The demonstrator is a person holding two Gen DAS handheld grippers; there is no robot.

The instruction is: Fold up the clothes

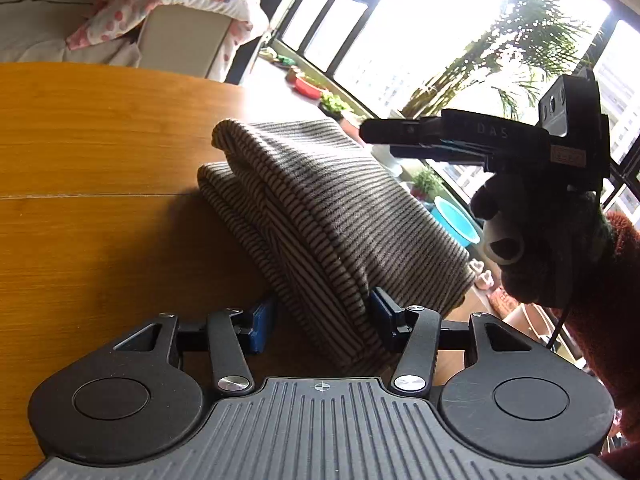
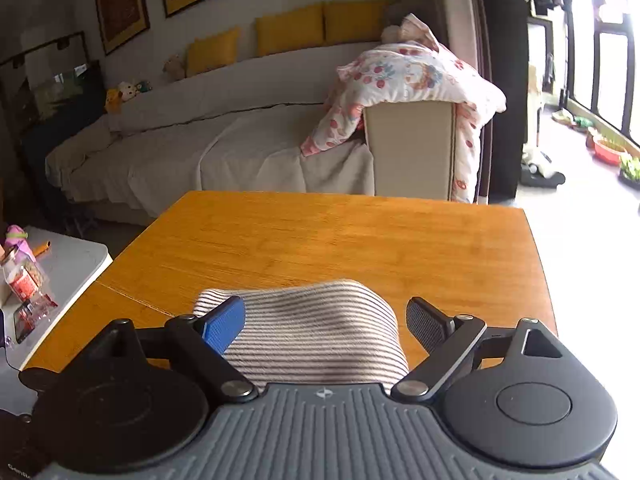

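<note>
between the spread fingers of the left gripper (image 1: pixel 320 320) runs a folded striped garment (image 1: pixel 320 208), its layered edge passing through the gap with room on the left side, the right blue pad close against the cloth; whether that pad presses it i cannot tell; the garment rises away from the claw as a thick bundle in fine dark and pale stripes, resting on the wooden table (image 1: pixel 100 160); beyond it the right gripper (image 1: pixel 404 136) shows from the side, held in a dark-gloved hand (image 1: pixel 552 248) with a rust-red sleeve (image 1: pixel 624 280); from the right wrist view the right gripper (image 2: pixel 324 324) also stands wide apart, blue pad (image 2: pixel 224 328) lying over the left edge of the striped garment (image 2: pixel 316 336), black pad clear of it on the right; past the table stand a covered sofa (image 2: pixel 200 152) with yellow cushions (image 2: pixel 288 32) and a floral quilt (image 2: pixel 412 76) draped over its arm.
</note>
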